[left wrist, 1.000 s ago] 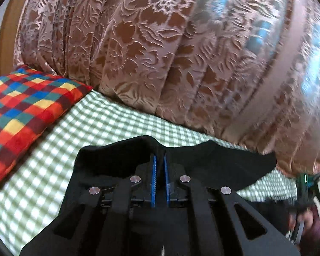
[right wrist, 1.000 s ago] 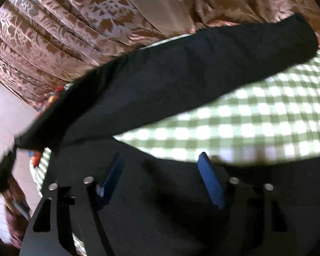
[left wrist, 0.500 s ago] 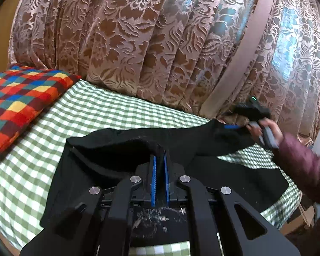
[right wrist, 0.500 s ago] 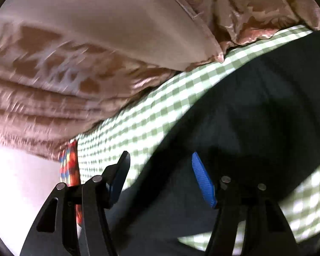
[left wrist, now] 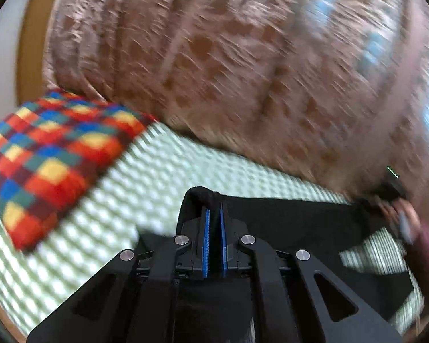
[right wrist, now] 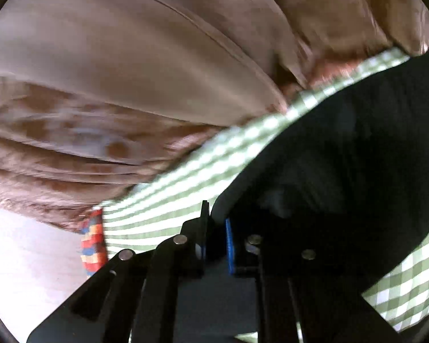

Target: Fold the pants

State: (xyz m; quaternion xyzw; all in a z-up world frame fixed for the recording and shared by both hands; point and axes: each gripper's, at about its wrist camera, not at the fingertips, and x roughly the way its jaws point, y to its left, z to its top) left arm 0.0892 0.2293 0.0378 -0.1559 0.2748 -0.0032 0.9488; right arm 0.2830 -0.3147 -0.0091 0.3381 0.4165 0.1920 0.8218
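Left gripper (left wrist: 213,223) has its blue pads pinched tight on a bunched-up edge of the black pants (left wrist: 286,217), with a little hump of fabric poking up just past the tips. Right gripper (right wrist: 216,228) is clamped down too, jaws snapped together on another edge of the same pants, cloth squeezed between the blue pads (right wrist: 228,245).

From the left one, the pants stretch off sideways as a dark band toward the person's other hand (left wrist: 397,208), which is way over at the right edge in a dark reddish sleeve (left wrist: 426,245). It's all pretty blurry there, so don't ask me for details.

Everything sits on a bed with a green-and-white checked sheet (left wrist: 163,171). The pants lie spread over it, a big dark mass right beside the right gripper. A multicolored checked pillow (left wrist: 51,154) is off to the left, apart from the pants. Behind the bed hangs a pinkish-brown floral curtain (left wrist: 214,57).
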